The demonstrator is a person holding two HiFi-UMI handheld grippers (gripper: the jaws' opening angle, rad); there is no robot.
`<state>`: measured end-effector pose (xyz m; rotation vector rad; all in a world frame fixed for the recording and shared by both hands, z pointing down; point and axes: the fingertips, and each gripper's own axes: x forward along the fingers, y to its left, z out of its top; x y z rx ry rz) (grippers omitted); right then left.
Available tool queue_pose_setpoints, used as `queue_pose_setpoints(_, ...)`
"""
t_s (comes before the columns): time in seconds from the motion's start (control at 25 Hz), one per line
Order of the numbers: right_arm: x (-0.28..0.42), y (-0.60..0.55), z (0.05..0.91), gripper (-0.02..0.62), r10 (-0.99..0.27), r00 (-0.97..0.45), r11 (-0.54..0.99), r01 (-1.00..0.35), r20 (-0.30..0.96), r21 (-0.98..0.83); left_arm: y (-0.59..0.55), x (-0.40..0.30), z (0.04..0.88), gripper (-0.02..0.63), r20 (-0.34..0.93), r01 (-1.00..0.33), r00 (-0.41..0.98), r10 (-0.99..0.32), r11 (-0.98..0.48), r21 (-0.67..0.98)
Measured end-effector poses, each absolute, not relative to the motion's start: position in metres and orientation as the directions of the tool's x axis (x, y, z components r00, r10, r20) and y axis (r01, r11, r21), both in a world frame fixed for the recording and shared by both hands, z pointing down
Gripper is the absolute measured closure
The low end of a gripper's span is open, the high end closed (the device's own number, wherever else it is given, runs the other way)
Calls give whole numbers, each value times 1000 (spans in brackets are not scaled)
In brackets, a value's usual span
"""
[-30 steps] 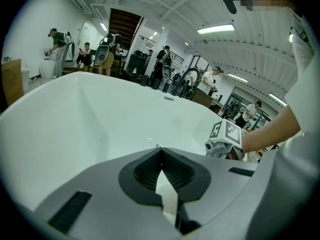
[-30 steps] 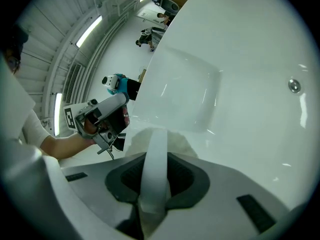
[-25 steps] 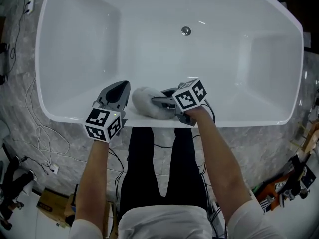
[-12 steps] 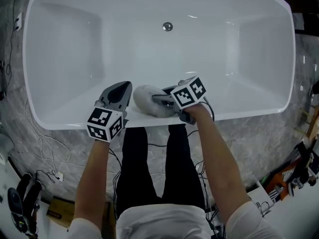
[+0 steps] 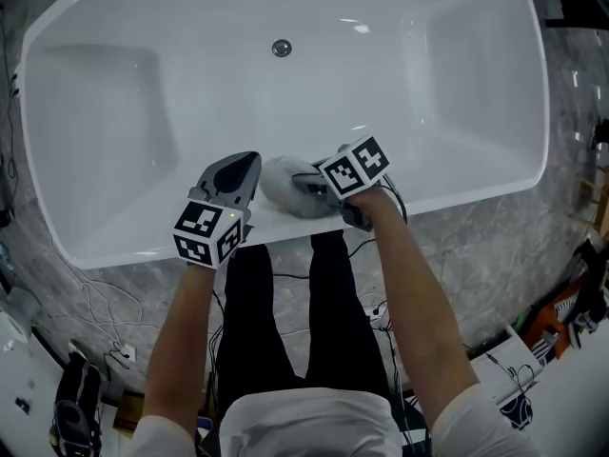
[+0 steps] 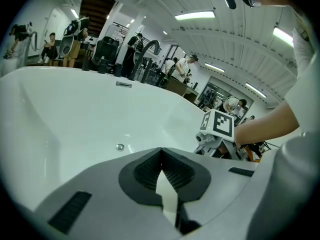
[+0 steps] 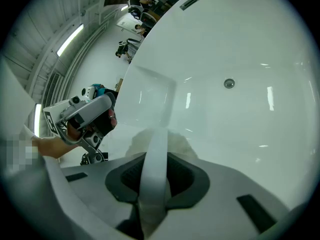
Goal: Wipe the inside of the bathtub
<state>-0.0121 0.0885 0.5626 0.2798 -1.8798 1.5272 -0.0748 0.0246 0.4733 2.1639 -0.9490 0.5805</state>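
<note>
Near rim of bathtub [image 5: 476, 203]: left gripper [image 5: 240, 168] empty, jaws pressed together. Just beside it, right gripper [image 5: 306, 187] clamped on the white handle [image 7: 154, 169] of a fluffy pad [image 5: 279, 185]. The pad sat just past the jaws, over the near inner wall. Drain [image 5: 282, 48] lay well beyond.

The bathtub [image 5: 114, 112] gleams plain glossy white, with a silver drain [image 5: 282, 48] on its far side. The wiping pad [image 5: 282, 181] is fluffy off-white, its strap [image 7: 154, 156] pale grey. The left claw [image 5: 245, 165] and right claw [image 5: 306, 188] have grey shells, black ribbed pads [image 6: 145, 173] and black-and-white chequered marker cubes [image 5: 205, 233]. The floor [image 5: 476, 246] is grey and marbled, the trousers [image 5: 276, 312] black.
</note>
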Motion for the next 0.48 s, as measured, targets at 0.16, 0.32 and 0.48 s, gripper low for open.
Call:
queue_pose_setpoints(0.16,12,86,564,502,238,-720,280,-592,652,-756,21,-44,474,600,623,-744,654,-429,-514,426)
queue_pose_setpoints(0.32,37,81,565,502,225,-707,269,-617,671,-740,18,-17,476,600,621,-723,672,-405,-542,429)
queue_pose_setpoints(0.48,63,76,565,502,208,-695,244,-645,689,-724,16,9,477,600,619,-710,682,-388,-554,434)
